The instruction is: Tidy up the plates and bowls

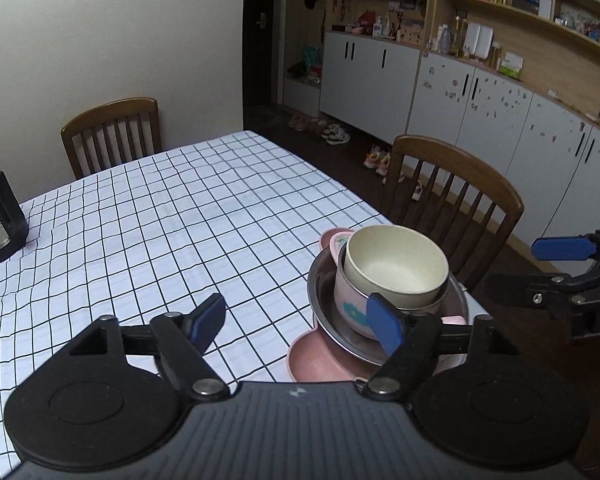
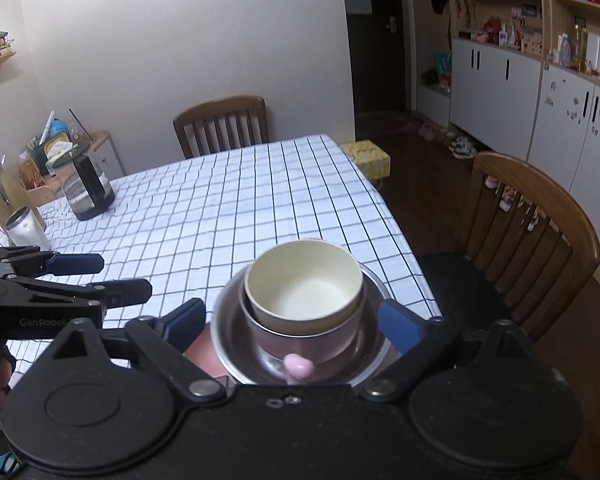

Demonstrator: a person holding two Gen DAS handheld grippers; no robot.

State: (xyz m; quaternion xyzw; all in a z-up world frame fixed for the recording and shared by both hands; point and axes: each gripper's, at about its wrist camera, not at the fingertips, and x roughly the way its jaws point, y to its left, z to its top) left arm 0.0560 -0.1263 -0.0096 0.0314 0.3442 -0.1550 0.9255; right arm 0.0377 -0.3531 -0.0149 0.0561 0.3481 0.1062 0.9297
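A stack stands at the table's near right corner: a cream bowl point(image 1: 396, 260) nests in a pink handled bowl point(image 1: 350, 306), which sits in a steel bowl point(image 1: 324, 300) on a pink plate point(image 1: 316, 360). My left gripper point(image 1: 296, 326) is open and empty, just left of the stack. My right gripper point(image 2: 290, 320) is open, its fingers on either side of the steel bowl point(image 2: 236, 332) and above the cream bowl point(image 2: 304, 288); it grips nothing. The right gripper also shows in the left wrist view point(image 1: 564, 264). The left gripper shows in the right wrist view point(image 2: 100, 276).
The table has a white checked cloth point(image 1: 180, 220). A glass kettle point(image 2: 88, 188), a thermos point(image 2: 0, 196) and a white cup point(image 2: 24, 228) stand at the far left. Wooden chairs stand at the far end point(image 2: 222, 124) and the right side point(image 2: 540, 240).
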